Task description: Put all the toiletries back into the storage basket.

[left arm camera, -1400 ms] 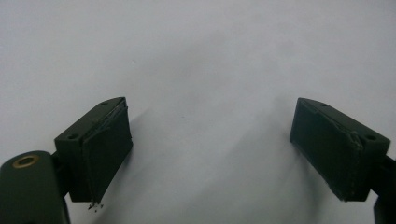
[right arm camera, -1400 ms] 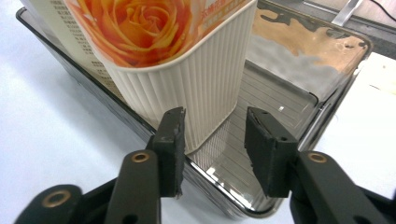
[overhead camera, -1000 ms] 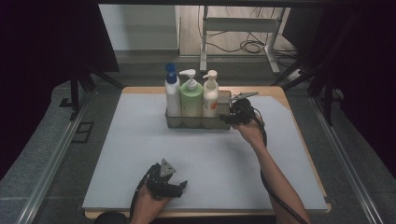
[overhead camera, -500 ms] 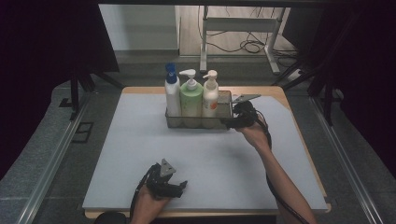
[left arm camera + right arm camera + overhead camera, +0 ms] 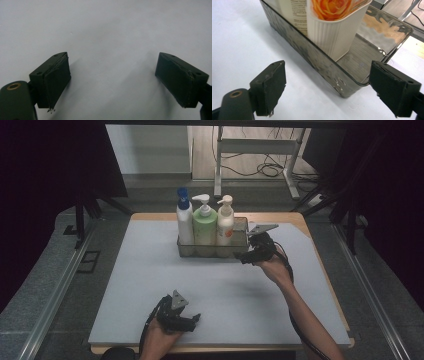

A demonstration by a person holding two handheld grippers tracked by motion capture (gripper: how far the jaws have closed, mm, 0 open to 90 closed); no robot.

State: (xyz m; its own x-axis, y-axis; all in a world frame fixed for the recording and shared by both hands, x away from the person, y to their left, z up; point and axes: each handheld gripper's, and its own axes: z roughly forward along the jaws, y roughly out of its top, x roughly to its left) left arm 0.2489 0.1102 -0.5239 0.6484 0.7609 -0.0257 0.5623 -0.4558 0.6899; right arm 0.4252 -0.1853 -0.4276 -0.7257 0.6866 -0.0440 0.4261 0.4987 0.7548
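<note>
Right claw let go at the tray's end

We had the right claw just beside the clear tray at the desk's far side, its jaws just opening, nothing pinched between them. The cream pump bottle stood in the tray beside the green bottle and the blue-capped bottle. Our left claw sat open on the near desk, holding nothing.
</note>
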